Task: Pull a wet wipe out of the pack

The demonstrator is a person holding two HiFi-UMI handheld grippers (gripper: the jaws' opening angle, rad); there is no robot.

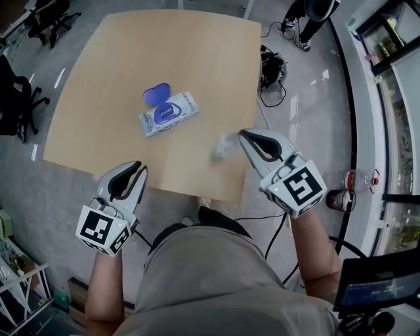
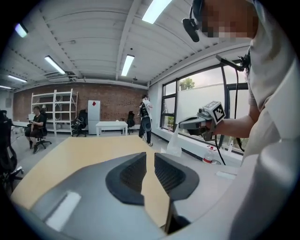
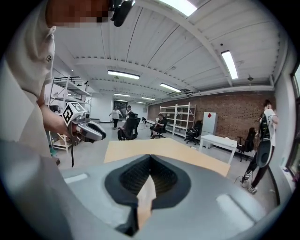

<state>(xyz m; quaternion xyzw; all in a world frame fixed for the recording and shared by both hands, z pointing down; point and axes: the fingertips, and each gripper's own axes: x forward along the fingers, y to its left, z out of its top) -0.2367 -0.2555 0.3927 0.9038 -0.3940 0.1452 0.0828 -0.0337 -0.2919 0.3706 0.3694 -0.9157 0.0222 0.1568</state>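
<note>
The wet wipe pack lies on the wooden table with its blue lid flipped open. My right gripper hovers over the table's near right corner, shut on a white wet wipe that hangs clear of the pack. In the right gripper view the wipe sits pinched between the jaws of the right gripper. From the left gripper view the wipe dangles below the right gripper. My left gripper is at the table's near edge, narrowly open and empty.
A person stands beyond the table's far right corner, near cables and a bag on the floor. A water bottle and a dark canister stand on the floor to my right. Office chairs are at left.
</note>
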